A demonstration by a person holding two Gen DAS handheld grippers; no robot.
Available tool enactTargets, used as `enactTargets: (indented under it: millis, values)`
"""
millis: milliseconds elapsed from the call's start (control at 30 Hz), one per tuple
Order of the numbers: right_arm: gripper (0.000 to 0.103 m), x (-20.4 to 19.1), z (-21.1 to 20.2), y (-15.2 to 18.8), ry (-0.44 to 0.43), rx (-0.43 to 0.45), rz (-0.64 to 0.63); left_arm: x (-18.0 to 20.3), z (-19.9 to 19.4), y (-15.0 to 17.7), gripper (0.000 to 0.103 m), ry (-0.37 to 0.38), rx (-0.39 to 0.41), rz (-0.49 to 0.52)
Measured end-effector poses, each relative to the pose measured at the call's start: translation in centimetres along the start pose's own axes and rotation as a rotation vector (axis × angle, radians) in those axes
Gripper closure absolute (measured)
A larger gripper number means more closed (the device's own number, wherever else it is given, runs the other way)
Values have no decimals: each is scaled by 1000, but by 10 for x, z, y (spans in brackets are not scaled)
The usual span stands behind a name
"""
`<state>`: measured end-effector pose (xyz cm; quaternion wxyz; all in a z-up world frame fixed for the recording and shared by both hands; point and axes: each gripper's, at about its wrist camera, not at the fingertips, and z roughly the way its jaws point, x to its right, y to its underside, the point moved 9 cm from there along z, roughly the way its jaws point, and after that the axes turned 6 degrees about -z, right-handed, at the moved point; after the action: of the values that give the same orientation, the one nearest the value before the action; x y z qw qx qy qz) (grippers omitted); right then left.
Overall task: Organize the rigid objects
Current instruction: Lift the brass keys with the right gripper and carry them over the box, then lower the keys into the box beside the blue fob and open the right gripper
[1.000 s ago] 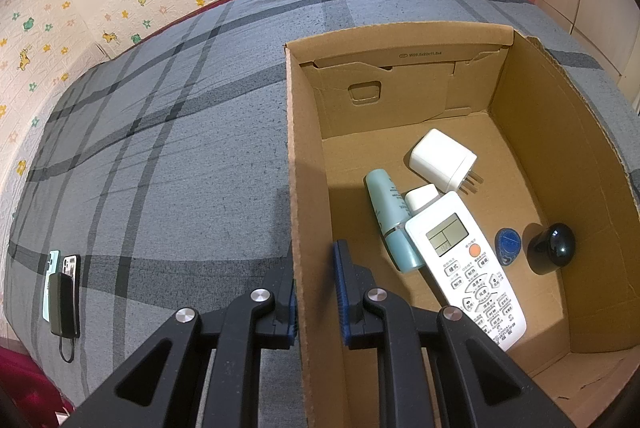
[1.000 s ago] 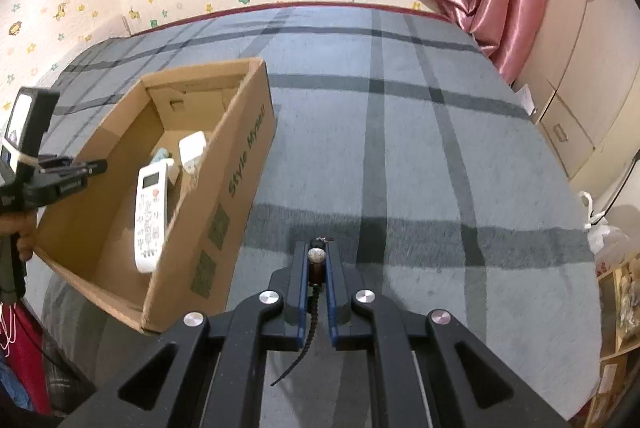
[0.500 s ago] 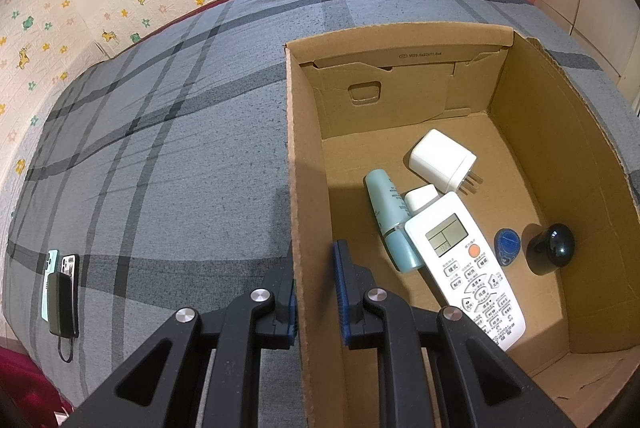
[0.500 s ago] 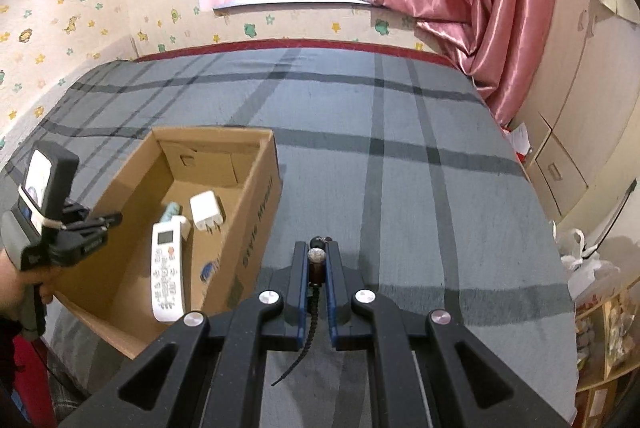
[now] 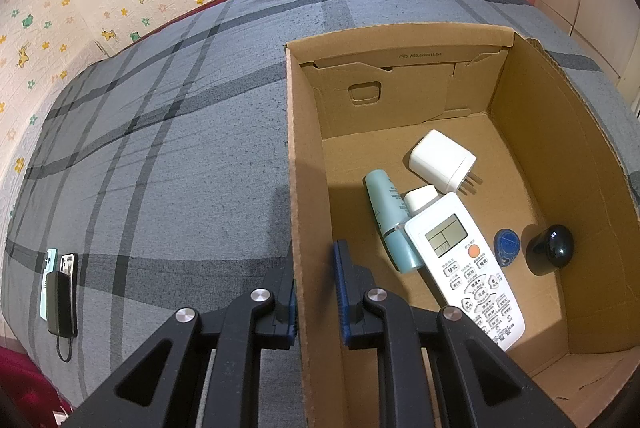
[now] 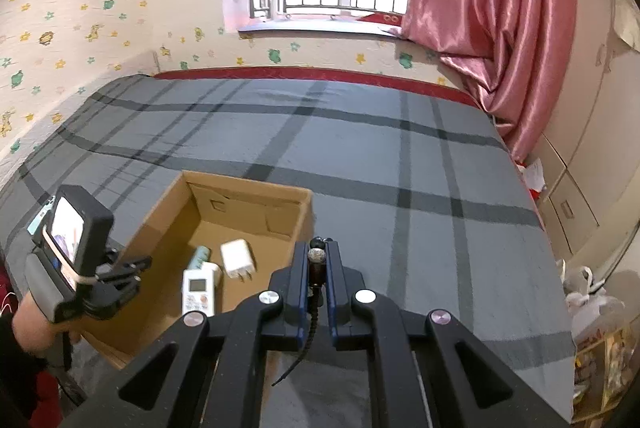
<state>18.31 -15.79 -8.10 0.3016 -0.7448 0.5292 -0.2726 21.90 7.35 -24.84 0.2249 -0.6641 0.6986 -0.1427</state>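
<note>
An open cardboard box (image 5: pixel 294 155) (image 6: pixel 160 224) sits on the grey plaid bed. My left gripper (image 5: pixel 315 268) is shut on the box's left wall, one finger on each side. Inside lie a white remote (image 5: pixel 464 268) (image 6: pixel 199 294), a teal tube (image 5: pixel 390 220), a white charger plug (image 5: pixel 442 159) (image 6: pixel 238 260), a small white block (image 5: pixel 420 197), a blue tag (image 5: pixel 506 246) and a black knob (image 5: pixel 554 248). My right gripper (image 6: pixel 317 260) is shut on a beaded bracelet (image 6: pixel 316 255) with a dangling black cord, held high above the box's right wall.
Two phones and a black power bank (image 5: pixel 60 288) lie at the bed's left edge. A pink curtain (image 6: pixel 500 27) and cabinet (image 6: pixel 572 187) stand to the right. The left hand-held gripper (image 6: pixel 76 268) shows in the right wrist view.
My right gripper rose and tilted up with the bracelet, moving over toward the box. The left gripper and the box stayed still.
</note>
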Motion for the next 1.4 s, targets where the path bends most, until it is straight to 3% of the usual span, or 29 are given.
enactTargets:
  millis: [567,1400]
  values:
    - [97,-71,35,-24,-108,-19,-67,-1,-1,0,87,5,0,-4]
    - [96,-110,145,44,-101,-339,-31,-1,0,0,87,5,-1,-3]
